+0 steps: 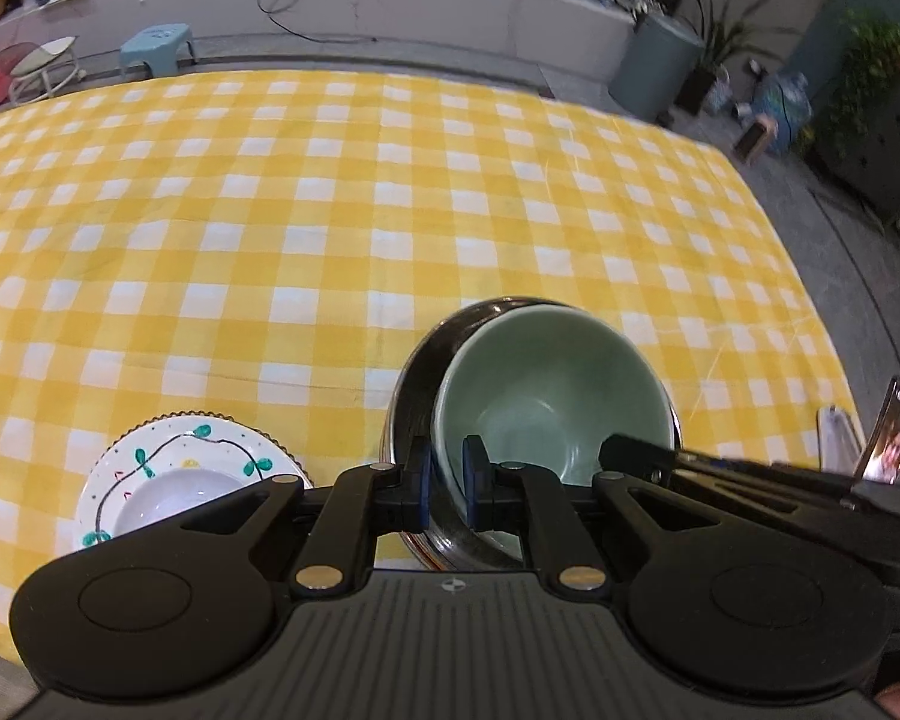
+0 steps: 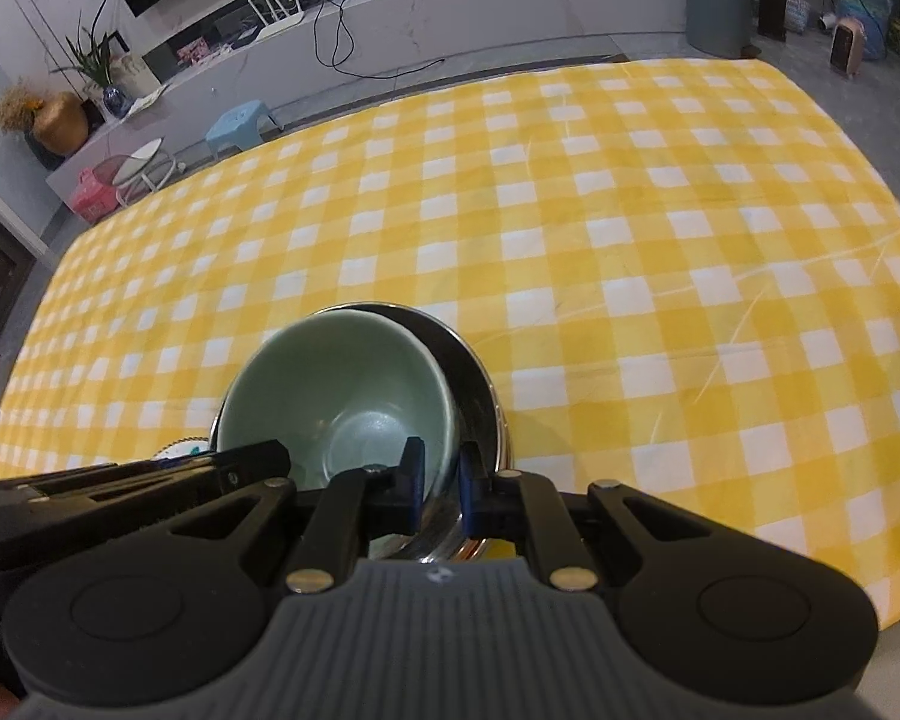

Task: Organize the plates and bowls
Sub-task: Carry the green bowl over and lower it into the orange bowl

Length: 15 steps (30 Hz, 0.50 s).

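A pale green bowl (image 1: 546, 396) sits tilted inside a steel bowl (image 1: 414, 408) near the table's front edge. My left gripper (image 1: 447, 483) is shut on the green bowl's left rim, one pad inside and one outside. My right gripper (image 2: 438, 483) is shut on the same green bowl's (image 2: 342, 390) right rim, inside the steel bowl (image 2: 474, 384). A white plate with green leaf pattern (image 1: 174, 468) lies left of the bowls; a sliver of it shows in the right wrist view (image 2: 180, 449).
The table carries a yellow and white checked cloth (image 1: 330, 210). A phone (image 1: 891, 438) stands at the right front edge. A blue stool (image 1: 156, 42), a grey bin (image 1: 654, 69) and potted plants stand on the floor beyond the table.
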Each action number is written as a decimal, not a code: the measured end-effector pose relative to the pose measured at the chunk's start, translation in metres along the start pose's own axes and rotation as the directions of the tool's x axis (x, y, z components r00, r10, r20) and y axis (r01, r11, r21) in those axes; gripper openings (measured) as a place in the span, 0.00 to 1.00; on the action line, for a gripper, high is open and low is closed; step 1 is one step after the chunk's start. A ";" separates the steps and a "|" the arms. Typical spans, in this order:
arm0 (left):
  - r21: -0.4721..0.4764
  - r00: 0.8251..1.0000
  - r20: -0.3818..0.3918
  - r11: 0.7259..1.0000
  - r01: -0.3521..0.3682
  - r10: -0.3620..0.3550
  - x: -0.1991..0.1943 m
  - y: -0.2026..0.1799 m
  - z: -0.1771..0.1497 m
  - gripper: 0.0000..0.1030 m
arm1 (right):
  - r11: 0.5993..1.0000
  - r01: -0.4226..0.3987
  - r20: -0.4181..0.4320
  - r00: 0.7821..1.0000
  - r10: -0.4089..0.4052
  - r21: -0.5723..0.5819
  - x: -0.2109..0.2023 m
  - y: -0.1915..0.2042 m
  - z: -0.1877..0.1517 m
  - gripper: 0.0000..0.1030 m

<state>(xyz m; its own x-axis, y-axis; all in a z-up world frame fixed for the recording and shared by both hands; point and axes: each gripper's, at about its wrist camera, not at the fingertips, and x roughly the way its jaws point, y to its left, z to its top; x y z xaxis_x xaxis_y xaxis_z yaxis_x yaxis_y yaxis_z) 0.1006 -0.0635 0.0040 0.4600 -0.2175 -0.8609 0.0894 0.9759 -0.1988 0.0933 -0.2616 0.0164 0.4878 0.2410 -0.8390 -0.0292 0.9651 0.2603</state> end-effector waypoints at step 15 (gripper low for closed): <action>-0.008 0.999 -0.031 1.000 0.024 -0.024 -0.005 0.003 0.007 0.13 | 0.993 0.051 -0.043 0.997 -0.056 -0.108 0.007 0.010 0.005 0.08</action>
<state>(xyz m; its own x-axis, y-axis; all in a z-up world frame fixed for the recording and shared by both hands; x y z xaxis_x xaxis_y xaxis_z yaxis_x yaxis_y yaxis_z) 0.1048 -0.0590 0.0103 0.4304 -0.2415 -0.8698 0.0930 0.9703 -0.2234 0.1011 -0.2513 0.0158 0.4506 0.1906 -0.8721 -0.0986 0.9816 0.1636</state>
